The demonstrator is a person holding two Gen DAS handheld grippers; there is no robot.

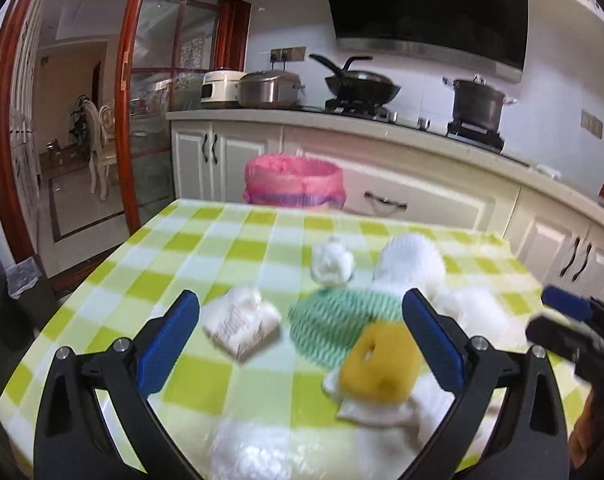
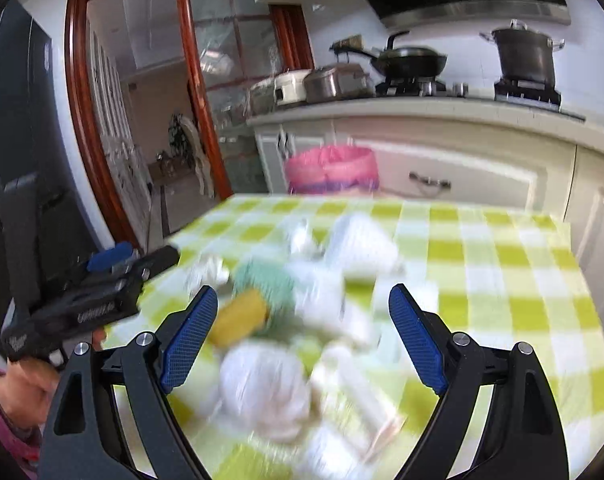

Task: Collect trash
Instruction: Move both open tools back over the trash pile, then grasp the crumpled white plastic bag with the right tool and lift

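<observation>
Trash lies heaped on a green-and-white checked table [image 1: 205,236]: a folded printed paper packet [image 1: 241,322], a small white crumpled ball [image 1: 332,262], a green mesh cloth [image 1: 342,316], a yellow sponge [image 1: 378,364] and several white wads. My left gripper [image 1: 302,312] hovers open above the pile, nothing between its fingers. My right gripper [image 2: 302,310] is open too, over the blurred heap, with the yellow sponge [image 2: 239,318] by its left finger. A bin with a pink bag [image 1: 293,178] stands past the table's far edge. Each gripper shows at the other view's edge.
Behind the bin [image 2: 332,170] runs a white kitchen counter [image 1: 382,128] with a rice cooker, a steel pot, a wok and a stockpot on a stove. A wood-framed glass door [image 1: 157,100] opens at left. A hand in a pink sleeve [image 2: 5,396] holds the left gripper.
</observation>
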